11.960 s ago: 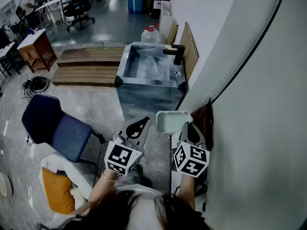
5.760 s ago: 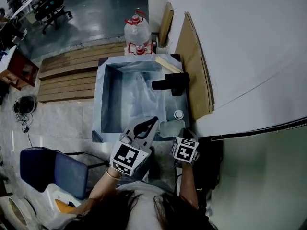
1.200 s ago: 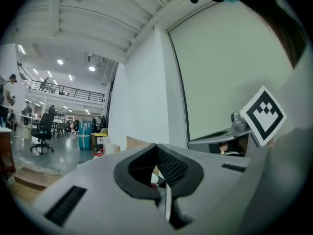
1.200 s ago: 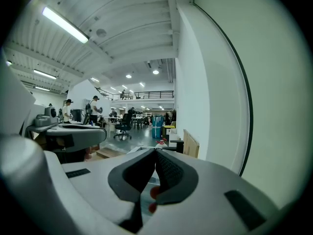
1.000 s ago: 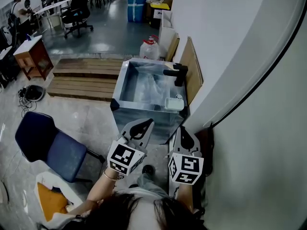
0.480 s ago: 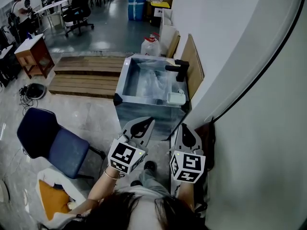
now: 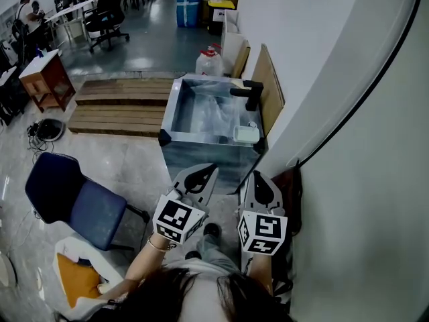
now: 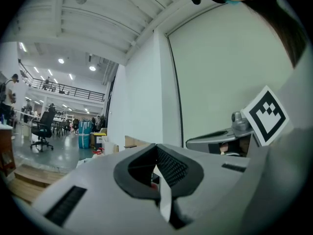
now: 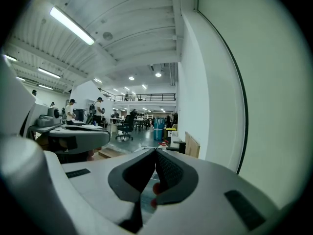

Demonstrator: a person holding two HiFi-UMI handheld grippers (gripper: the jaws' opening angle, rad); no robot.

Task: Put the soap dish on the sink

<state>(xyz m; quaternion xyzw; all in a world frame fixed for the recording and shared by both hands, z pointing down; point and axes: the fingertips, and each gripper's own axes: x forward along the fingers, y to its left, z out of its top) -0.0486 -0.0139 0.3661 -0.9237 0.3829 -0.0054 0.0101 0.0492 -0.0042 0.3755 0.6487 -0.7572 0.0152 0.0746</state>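
The pale soap dish (image 7: 246,134) lies on the near right corner of the metal sink (image 7: 175,100), just in front of the black tap (image 7: 247,93). Both grippers are held back near the person's body, well short of the sink and apart from the dish. My left gripper (image 7: 203,172) is shut and holds nothing; its jaws meet in the left gripper view (image 8: 157,169). To its right, my right gripper (image 7: 259,178) is also shut and bare, as its own view (image 9: 154,166) shows.
A white wall (image 7: 348,146) runs close along the right. A brown board (image 7: 269,94) leans behind the sink, and a water jug (image 7: 209,62) stands beyond it. Wooden pallets (image 7: 117,102) lie left of the sink. A blue chair (image 7: 74,188) stands at the near left.
Twelve seconds ago my right gripper held the soap dish; now the dish rests on the sink and the gripper is shut without it. Over the last second both grippers stayed nearly still.
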